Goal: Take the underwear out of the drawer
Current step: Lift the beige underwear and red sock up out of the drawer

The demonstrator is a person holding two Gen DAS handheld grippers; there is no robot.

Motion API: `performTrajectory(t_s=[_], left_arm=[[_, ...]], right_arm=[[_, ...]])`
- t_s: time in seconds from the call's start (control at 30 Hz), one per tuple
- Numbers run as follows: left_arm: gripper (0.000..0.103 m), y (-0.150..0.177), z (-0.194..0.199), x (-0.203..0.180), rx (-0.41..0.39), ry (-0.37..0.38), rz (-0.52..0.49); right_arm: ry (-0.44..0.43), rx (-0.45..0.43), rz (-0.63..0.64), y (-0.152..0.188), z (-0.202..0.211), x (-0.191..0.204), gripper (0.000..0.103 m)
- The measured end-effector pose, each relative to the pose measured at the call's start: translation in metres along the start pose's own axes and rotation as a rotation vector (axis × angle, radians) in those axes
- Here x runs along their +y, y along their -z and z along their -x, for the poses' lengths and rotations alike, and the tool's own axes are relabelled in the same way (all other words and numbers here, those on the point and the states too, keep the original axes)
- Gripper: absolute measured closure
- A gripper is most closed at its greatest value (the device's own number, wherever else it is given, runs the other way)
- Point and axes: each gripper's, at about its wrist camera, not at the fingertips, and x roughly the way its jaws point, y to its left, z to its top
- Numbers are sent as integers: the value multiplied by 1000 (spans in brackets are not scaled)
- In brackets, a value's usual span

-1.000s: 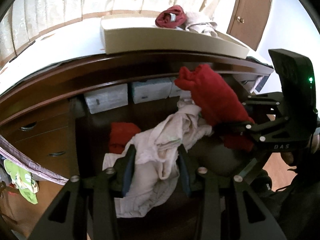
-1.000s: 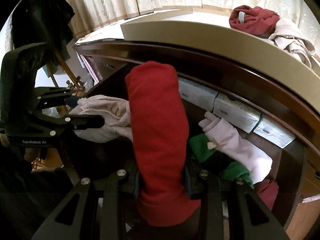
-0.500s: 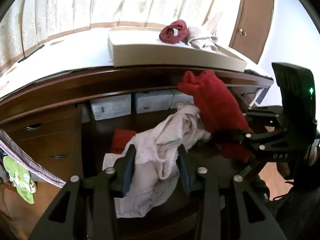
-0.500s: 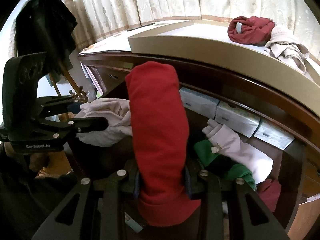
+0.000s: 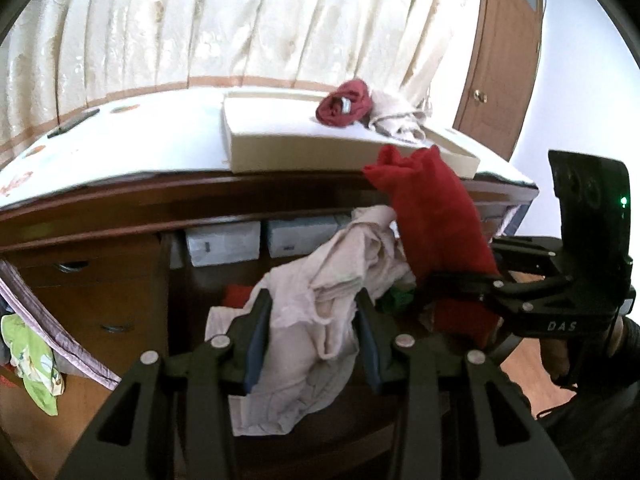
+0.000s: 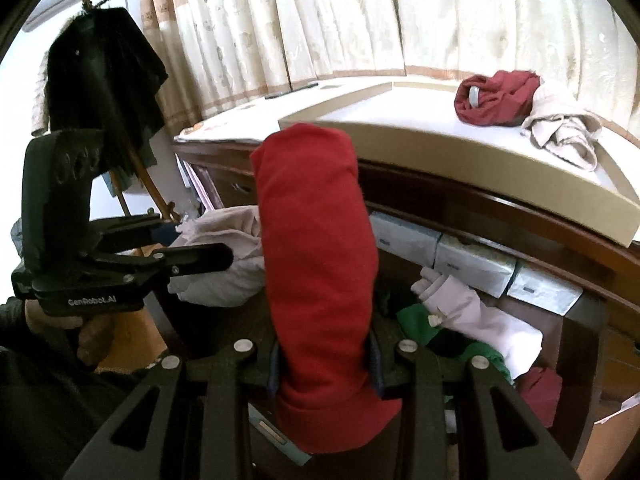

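Observation:
My left gripper [image 5: 314, 322] is shut on a beige piece of underwear [image 5: 320, 320] that hangs crumpled between its pads, held above the open drawer [image 5: 208, 280]. My right gripper [image 6: 324, 354] is shut on a red piece of underwear [image 6: 316, 248] that stands up in a roll from its jaws. Each gripper shows in the other's view: the right one [image 5: 448, 280] with the red cloth [image 5: 436, 216], the left one [image 6: 208, 258] with the beige cloth [image 6: 224, 236]. On the desk top a flat cardboard box [image 5: 304, 152] holds a dark red garment [image 5: 344, 104] and a beige garment [image 5: 396, 118].
The drawer [image 6: 576, 320] still holds green [image 6: 420, 320], white [image 6: 476, 312] and red [image 6: 540, 392] clothes, with pale boxes [image 6: 472, 260] at its back. Closed drawers [image 5: 80, 280] are at the left. A curtain [image 5: 240, 20] hangs behind the desk and a door [image 5: 500, 60] stands right.
Both grippers have risen and tilted up with their garments; the desk top and the box on it now sit lower in view and the drawer has dropped.

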Motion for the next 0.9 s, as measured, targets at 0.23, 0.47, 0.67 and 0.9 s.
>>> performTrajectory(t_s=[0.23, 0.47, 0.67, 0.9], left_arm=[[64, -7, 17, -1, -88, -24, -10], [64, -18, 33, 0, -151, -21, -9], [64, -31, 40, -4, -189, -33, -42], [64, -49, 46, -5, -230, -40, -58]], right_arm=[[1, -73, 6, -6, 17, 4, 68], [-16, -126, -6, -18, 33, 8, 68], [-27, -151, -12, -31, 40, 8, 68], [-39, -171, -36, -44, 44, 2, 68]])
